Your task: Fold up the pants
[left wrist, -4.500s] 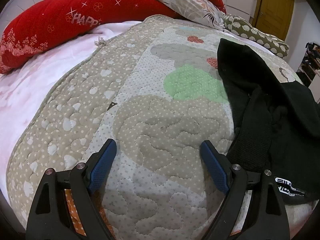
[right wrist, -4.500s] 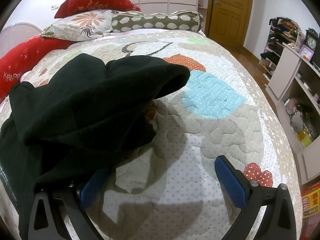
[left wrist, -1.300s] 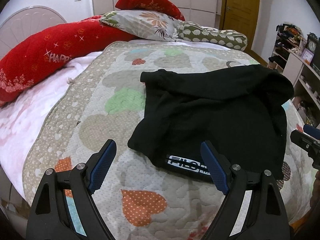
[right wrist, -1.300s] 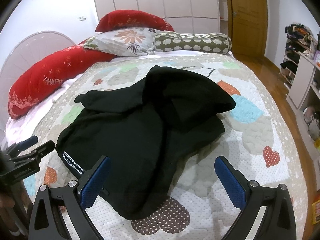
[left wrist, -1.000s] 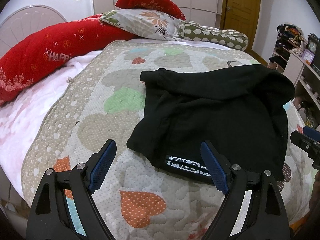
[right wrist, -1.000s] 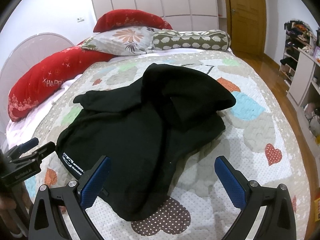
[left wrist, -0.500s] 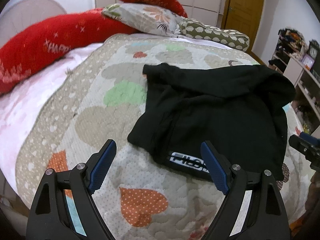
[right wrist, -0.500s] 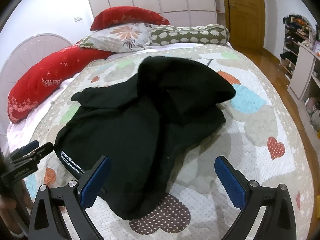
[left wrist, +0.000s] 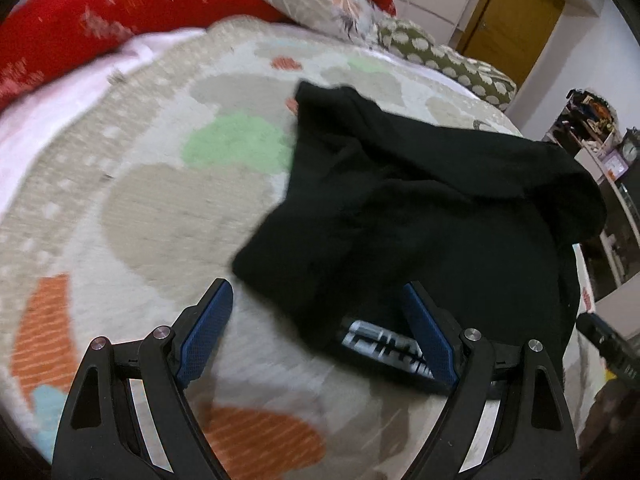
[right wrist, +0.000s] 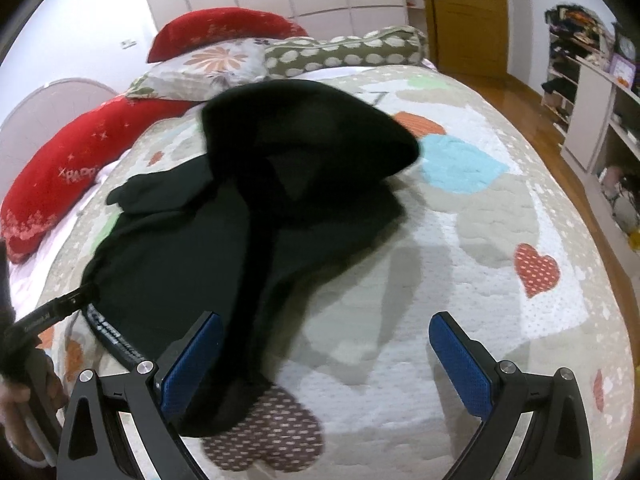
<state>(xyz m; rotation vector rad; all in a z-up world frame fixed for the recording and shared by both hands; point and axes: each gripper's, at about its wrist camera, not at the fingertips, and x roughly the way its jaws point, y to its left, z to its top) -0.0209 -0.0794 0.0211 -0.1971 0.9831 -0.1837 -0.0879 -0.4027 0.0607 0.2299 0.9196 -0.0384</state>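
Note:
Black pants (left wrist: 420,216) lie crumpled on the quilted bed, with a white logo band (left wrist: 384,346) at the near edge. My left gripper (left wrist: 318,332) is open, its jaws either side of the near left corner of the pants, just above them. In the right wrist view the pants (right wrist: 224,248) are bunched, one part folded over on top. My right gripper (right wrist: 326,364) is open and empty, its left finger over the near right end of the pants. The left gripper's tip (right wrist: 56,308) shows at the far left there.
The heart-patterned quilt (right wrist: 472,280) covers the bed. Red pillows (left wrist: 100,12), a floral pillow (right wrist: 208,64) and a green spotted bolster (right wrist: 344,52) lie at the head. Shelves (right wrist: 596,120) and a wooden door (right wrist: 468,12) are to the right.
Both grippers have moved forward and down toward the near edge of the pants. The pants have not moved. Both stay open.

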